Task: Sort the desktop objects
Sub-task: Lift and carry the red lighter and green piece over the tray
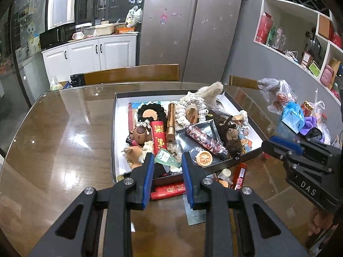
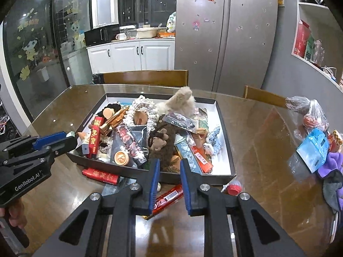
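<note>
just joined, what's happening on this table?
A person holds a hand-held gripper in each hand above a glass-topped wooden table. A shallow black-rimmed white tray is heaped with plush toys, red packets and trinkets. The left hand-held gripper and right hand-held gripper both look empty. A red printed box, a red snack bar and a red-capped bottle lie outside the tray's near edge.

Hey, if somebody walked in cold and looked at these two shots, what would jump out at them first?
The shallow box in the middle of the glass-topped table, heaped with plush toys, trinkets and red packets, grabs the eye first. A fluffy beige plush sticks up at its far edge, and a few red packets lie outside its near wall. Behind stands a big silver fridge dotted with magnets.
</note>
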{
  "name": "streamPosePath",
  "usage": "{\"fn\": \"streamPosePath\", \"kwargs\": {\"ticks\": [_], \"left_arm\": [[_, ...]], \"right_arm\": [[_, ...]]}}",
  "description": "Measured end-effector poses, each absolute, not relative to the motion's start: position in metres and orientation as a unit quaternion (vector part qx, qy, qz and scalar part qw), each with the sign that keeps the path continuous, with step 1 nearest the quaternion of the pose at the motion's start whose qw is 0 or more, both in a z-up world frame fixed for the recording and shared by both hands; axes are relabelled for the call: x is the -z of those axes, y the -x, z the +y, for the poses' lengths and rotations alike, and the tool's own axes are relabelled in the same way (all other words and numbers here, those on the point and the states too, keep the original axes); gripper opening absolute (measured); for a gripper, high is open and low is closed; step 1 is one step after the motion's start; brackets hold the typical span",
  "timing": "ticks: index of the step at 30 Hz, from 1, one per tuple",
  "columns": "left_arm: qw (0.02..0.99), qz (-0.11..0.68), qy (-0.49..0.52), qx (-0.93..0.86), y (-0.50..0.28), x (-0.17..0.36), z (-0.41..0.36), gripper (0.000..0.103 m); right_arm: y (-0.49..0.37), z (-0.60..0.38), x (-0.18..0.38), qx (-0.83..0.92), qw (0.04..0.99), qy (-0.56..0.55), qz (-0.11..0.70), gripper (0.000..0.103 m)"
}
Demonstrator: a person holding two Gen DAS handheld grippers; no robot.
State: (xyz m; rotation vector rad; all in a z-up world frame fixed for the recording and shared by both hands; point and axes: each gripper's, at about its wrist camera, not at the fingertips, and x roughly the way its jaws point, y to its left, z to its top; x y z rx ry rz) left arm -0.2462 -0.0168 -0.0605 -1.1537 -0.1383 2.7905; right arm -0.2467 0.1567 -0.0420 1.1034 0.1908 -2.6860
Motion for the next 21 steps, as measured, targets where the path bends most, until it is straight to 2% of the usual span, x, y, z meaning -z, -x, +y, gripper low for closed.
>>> {"fn": "streamPosePath", "kwargs": {"ticks": [7,14,21], "left_arm": [[0.066,-0.036,0.379,-0.923,0.245,0.063,-0.012,0.027],[0.072,-0.042,0.377,-0.922,0.246,0.061,-0.016,0.027],[0.082,-0.042,0.372,-0.924,0.248,0.056,-0.017,0.027]], "right_arm": [[0.247,0.161,0.075,0.905,0.118,-0.408,0.022,0.020],[0.248,0.152,0.110,0.894,0.096,-0.438,0.028,0.020],[0.250,0.146,0.116,0.894,0.081,-0.440,0.037,0.022]]}}
